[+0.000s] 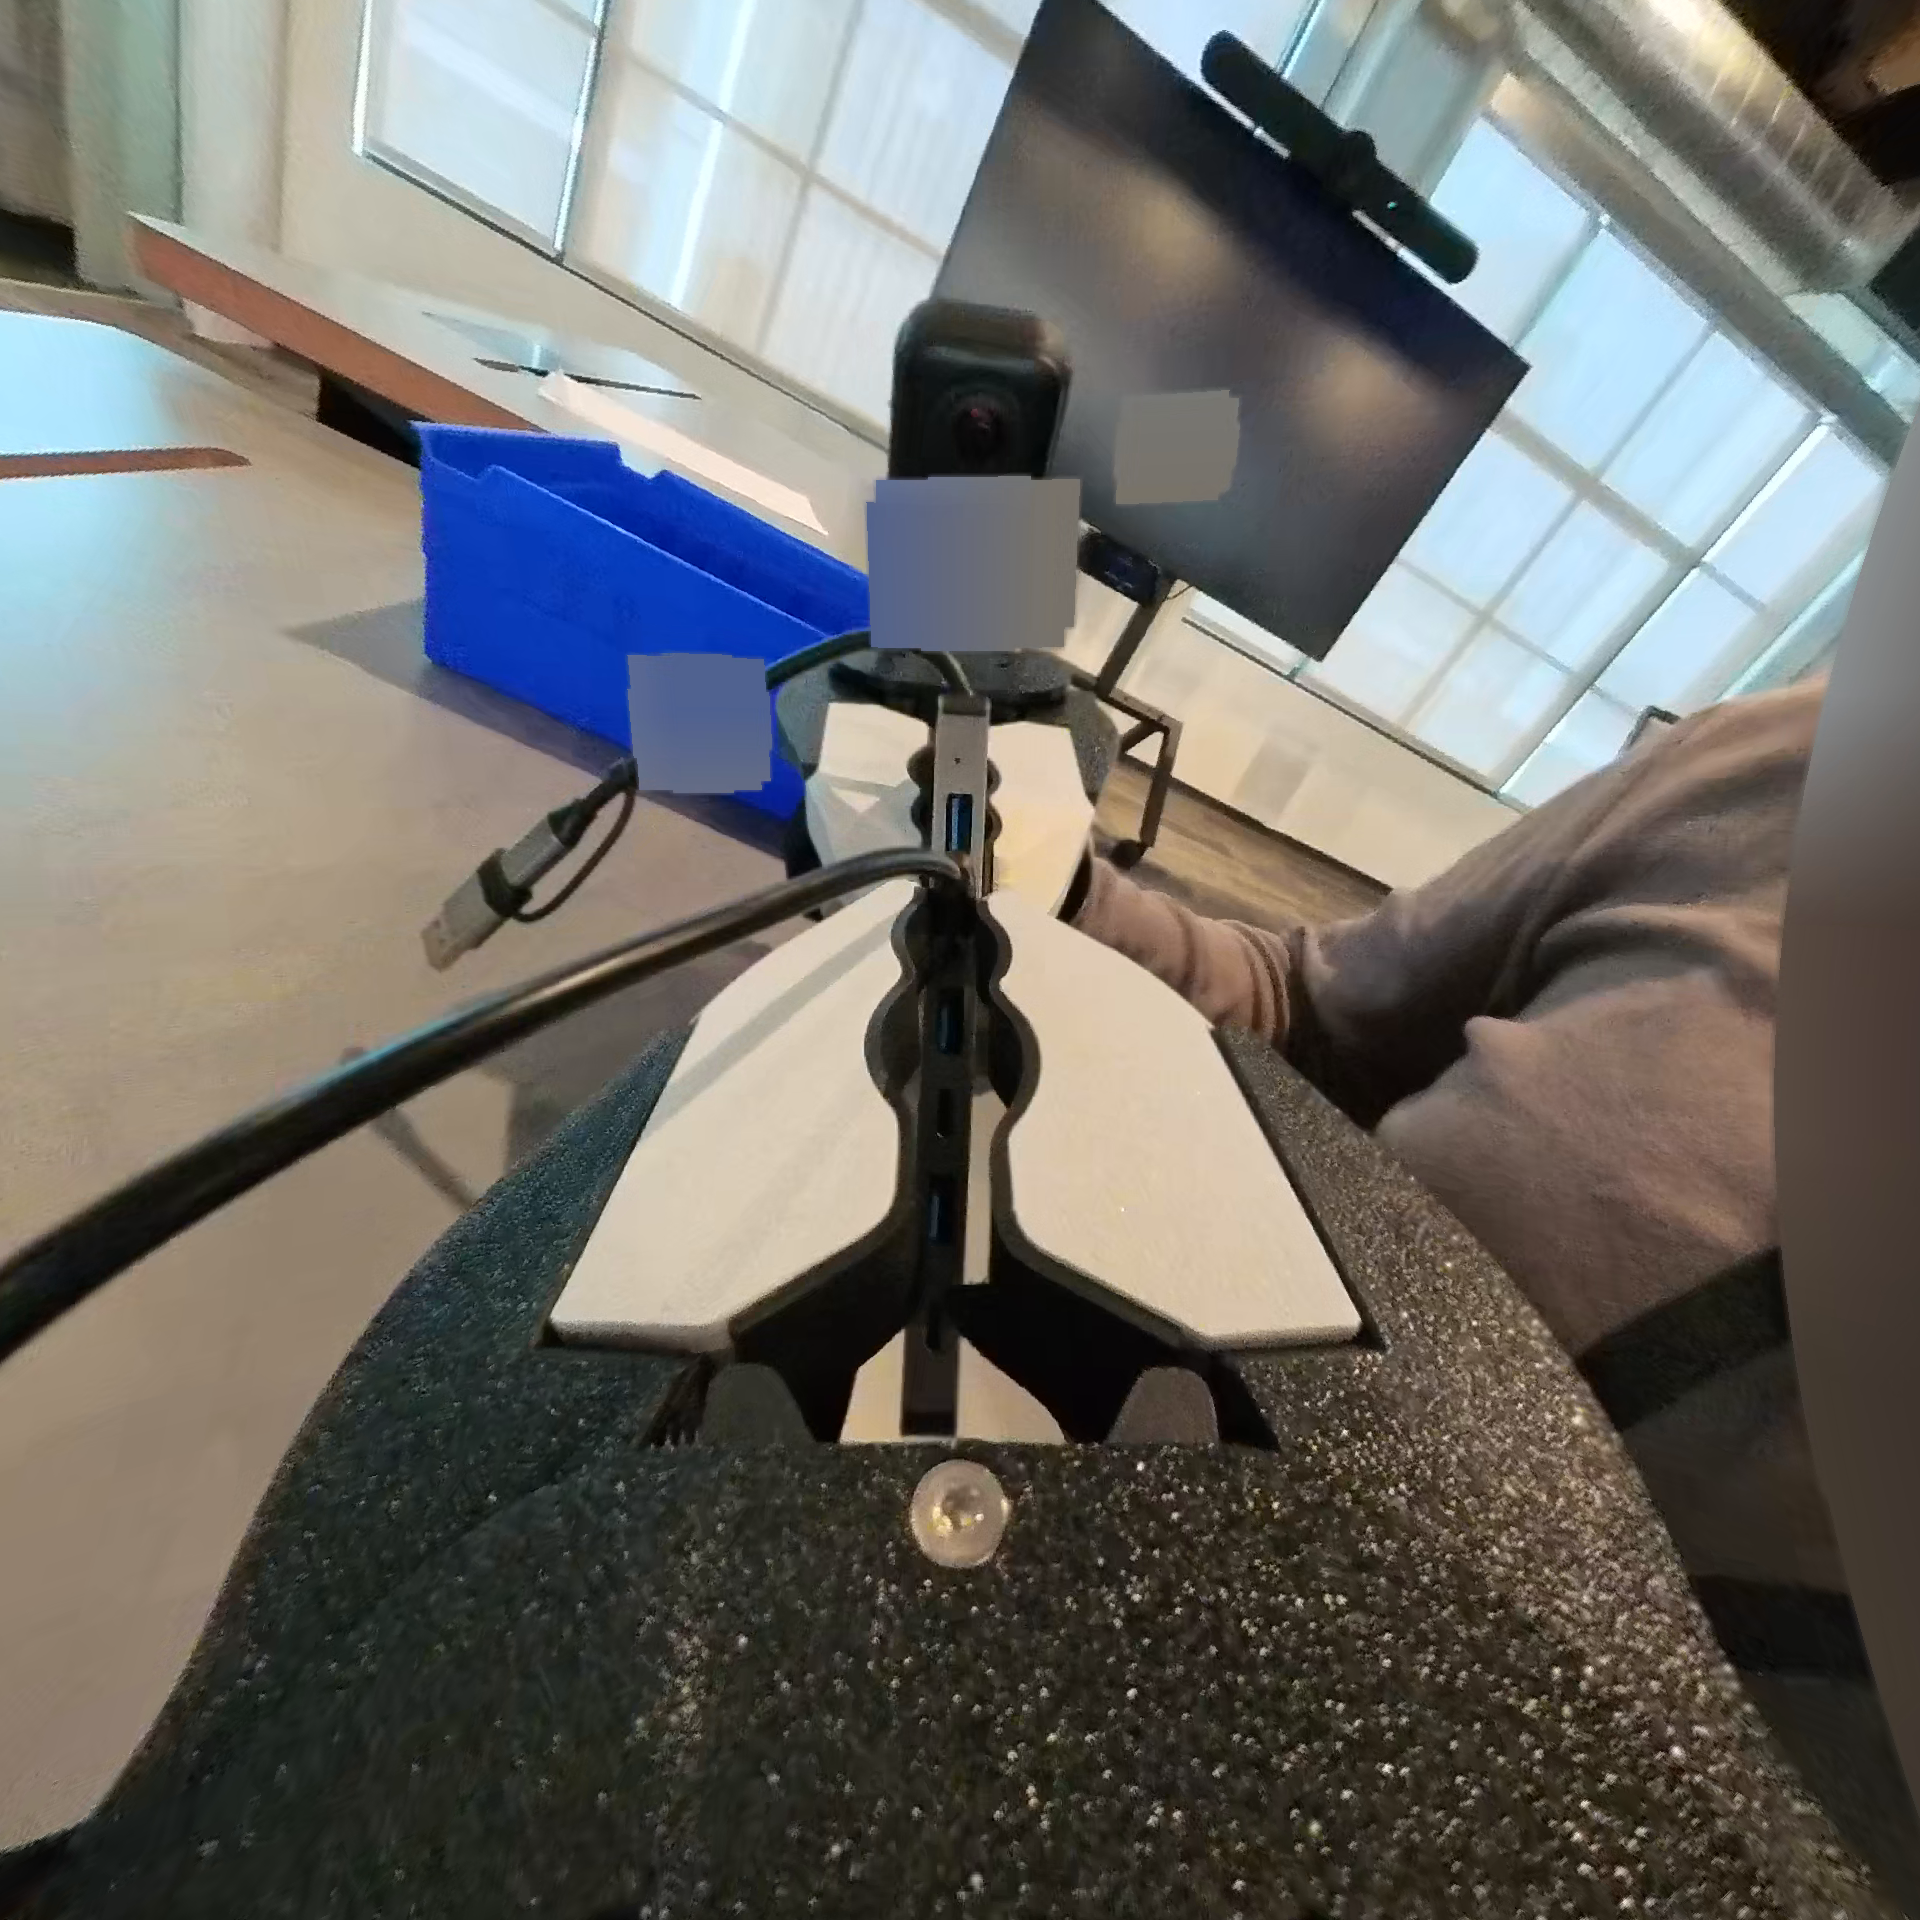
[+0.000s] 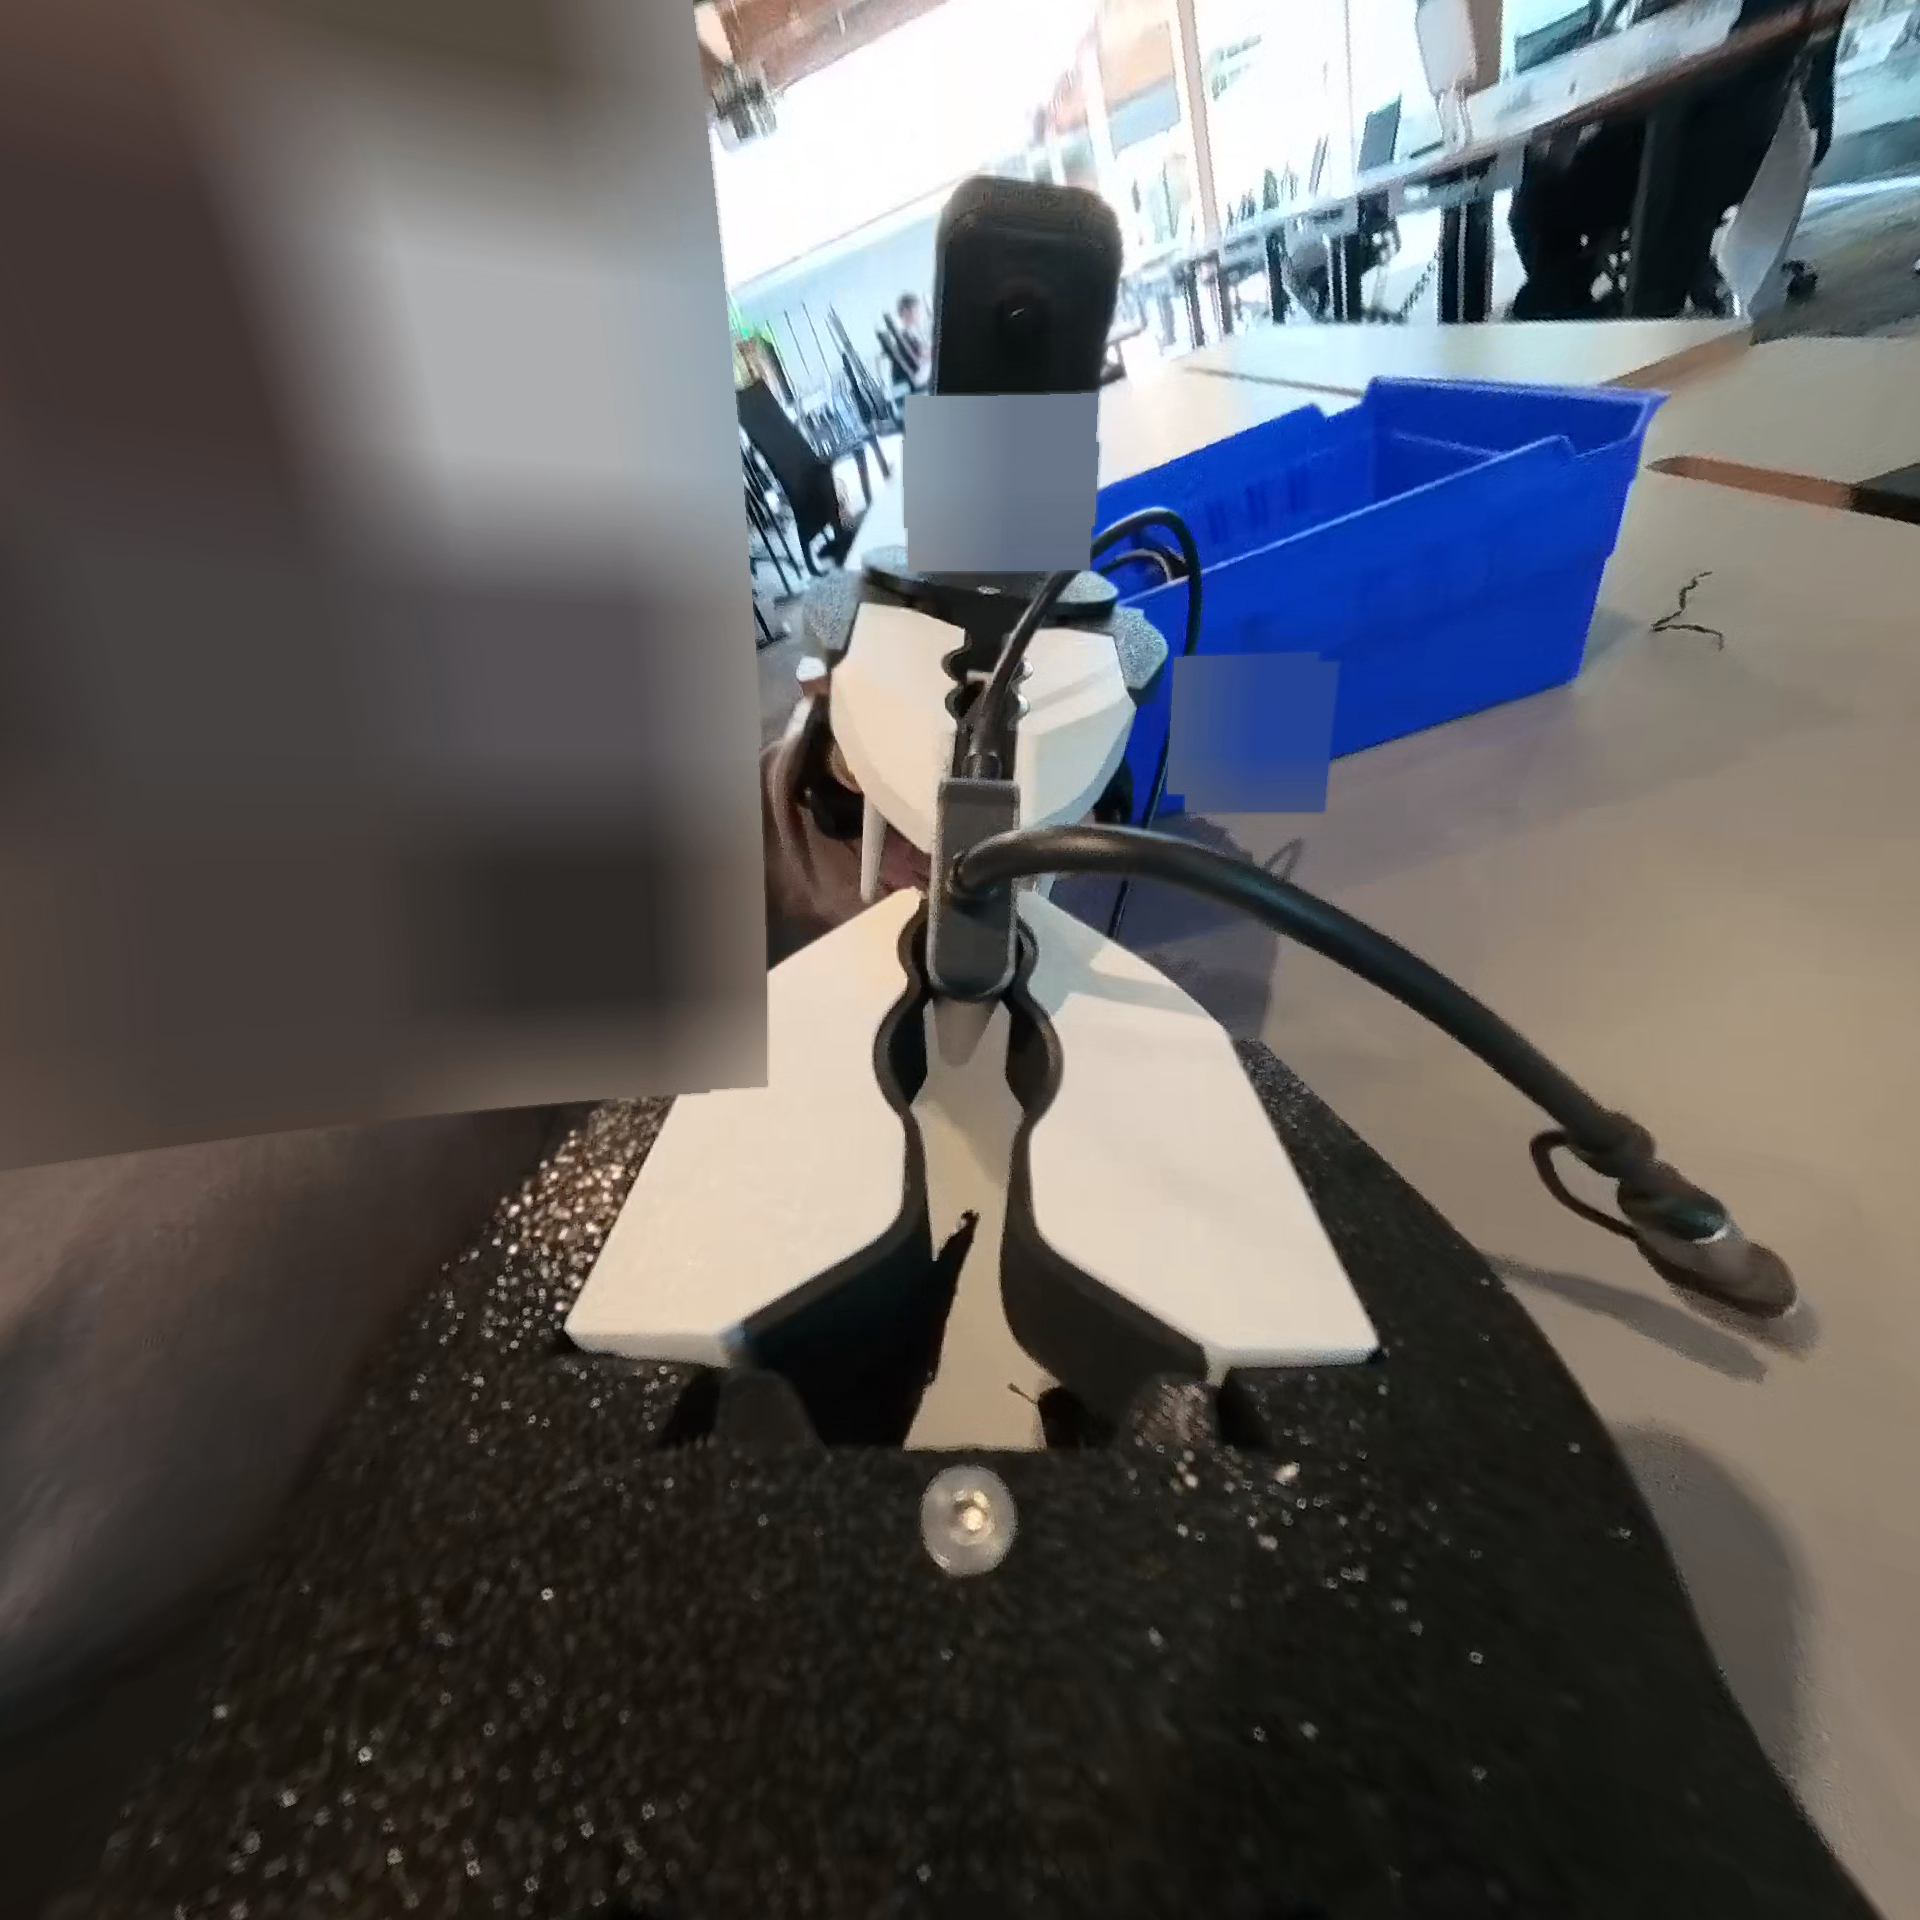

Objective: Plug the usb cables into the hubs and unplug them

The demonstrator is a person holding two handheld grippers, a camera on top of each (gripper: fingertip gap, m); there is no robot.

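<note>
My left gripper (image 1: 951,914) is shut on a thin grey USB hub (image 1: 943,1122), held edge-up with its blue ports showing along the gap. A black cable (image 1: 520,1008) comes in from the left and is plugged into the hub's edge just past my fingertips. My right gripper (image 2: 966,966) faces the left one and is shut on the hub's other end (image 2: 971,925); it also shows in the left wrist view (image 1: 956,831). The hub's own cable (image 2: 1351,966) curves down to a tethered USB connector (image 2: 1704,1257) lying on the table, also seen from the left (image 1: 488,904).
A blue plastic bin (image 1: 582,582) stands on the grey table (image 1: 208,727) behind the grippers, also in the right wrist view (image 2: 1455,540). A dark monitor on a stand (image 1: 1226,364) is beyond. A person's grey sleeve (image 1: 1507,987) fills the right side. My left and right fingertips are right by each other.
</note>
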